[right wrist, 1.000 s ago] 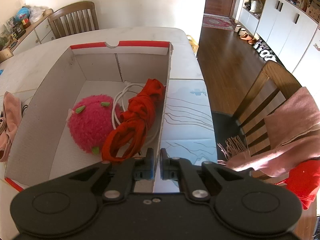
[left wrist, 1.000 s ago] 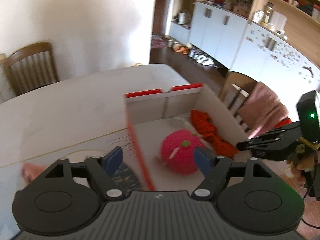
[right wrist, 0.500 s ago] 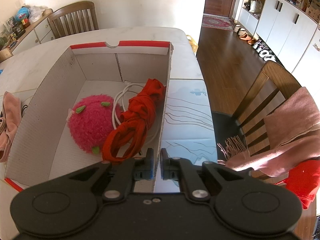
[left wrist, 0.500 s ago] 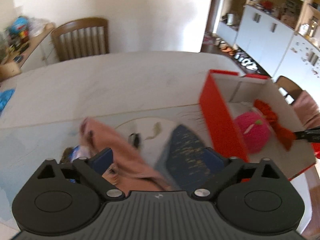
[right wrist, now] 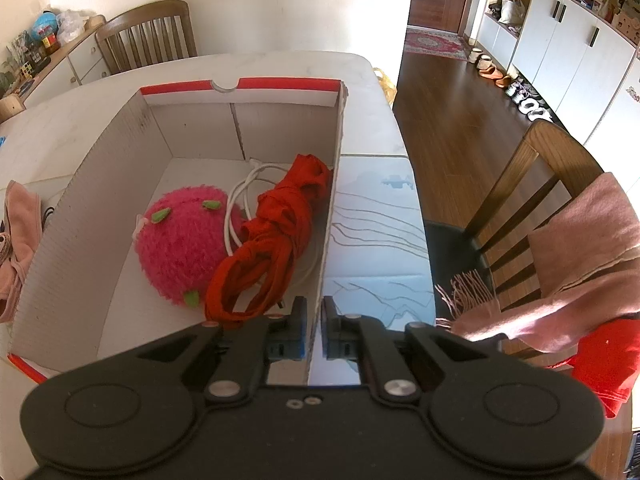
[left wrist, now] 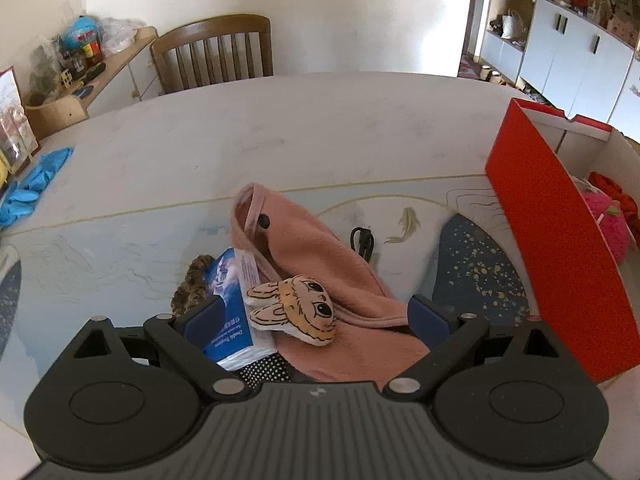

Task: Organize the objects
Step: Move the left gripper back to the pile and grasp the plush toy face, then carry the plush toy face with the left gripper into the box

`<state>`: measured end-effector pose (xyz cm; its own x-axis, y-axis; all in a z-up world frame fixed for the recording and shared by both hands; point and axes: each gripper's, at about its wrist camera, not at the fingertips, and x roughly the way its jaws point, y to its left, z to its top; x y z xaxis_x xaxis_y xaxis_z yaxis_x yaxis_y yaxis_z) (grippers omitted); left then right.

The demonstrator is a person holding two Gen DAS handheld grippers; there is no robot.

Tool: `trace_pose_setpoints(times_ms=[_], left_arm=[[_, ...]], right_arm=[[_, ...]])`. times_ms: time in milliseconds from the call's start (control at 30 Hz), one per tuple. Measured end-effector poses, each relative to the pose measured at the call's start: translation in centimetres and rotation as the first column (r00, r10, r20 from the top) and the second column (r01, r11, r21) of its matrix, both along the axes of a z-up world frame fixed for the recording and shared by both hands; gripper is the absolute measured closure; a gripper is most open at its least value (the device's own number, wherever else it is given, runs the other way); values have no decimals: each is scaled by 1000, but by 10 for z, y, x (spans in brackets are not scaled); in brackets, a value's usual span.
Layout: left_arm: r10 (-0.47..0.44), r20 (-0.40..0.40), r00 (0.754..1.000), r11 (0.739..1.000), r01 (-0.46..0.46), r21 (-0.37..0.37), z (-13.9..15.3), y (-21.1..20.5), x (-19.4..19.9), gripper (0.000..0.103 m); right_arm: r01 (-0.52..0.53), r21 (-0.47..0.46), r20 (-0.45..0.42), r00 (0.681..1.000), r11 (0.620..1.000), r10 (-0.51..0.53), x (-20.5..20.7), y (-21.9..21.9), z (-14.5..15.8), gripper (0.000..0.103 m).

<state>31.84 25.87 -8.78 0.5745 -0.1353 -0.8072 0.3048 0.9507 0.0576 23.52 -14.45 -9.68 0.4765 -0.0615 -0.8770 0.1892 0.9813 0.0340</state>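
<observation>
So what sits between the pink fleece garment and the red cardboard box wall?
In the left wrist view: a black plug beside the garment, then bare printed mat up to the wall.

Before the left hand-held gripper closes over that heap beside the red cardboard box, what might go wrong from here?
1. The open left hand-held gripper straddles a pink fleece garment with a fox-face patch, overlapping a blue booklet; closing may grab both.
2. The limp garment could drape over the red cardboard box wall when lifted across.
3. The right hand-held gripper, shut on the box's wall, could tilt the box if pulled.
</observation>
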Motion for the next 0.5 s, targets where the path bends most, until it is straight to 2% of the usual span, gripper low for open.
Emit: trace_pose_setpoints(times_ms=[100,400,433,500], left_arm=[[5,18,1000,1000,-5,4,-3,3,0,5],[-22,82,996,994,13,111,-17,3,-5,6],[-29,87,996,993,18,119,-18,3,-5,8],[-33,92,995,991,20,136,-19,2,-6,19]], right_arm=[[-2,0,-2,1000,1000,2,0,0,-1,96],[-1,1,-8,1000,1000,1,1,1,-3,96],[-1,0,-9,1000,1000,1,1,1,-3,96],[-1,1,-10,1000,1000,1,1,1,-4,96]])
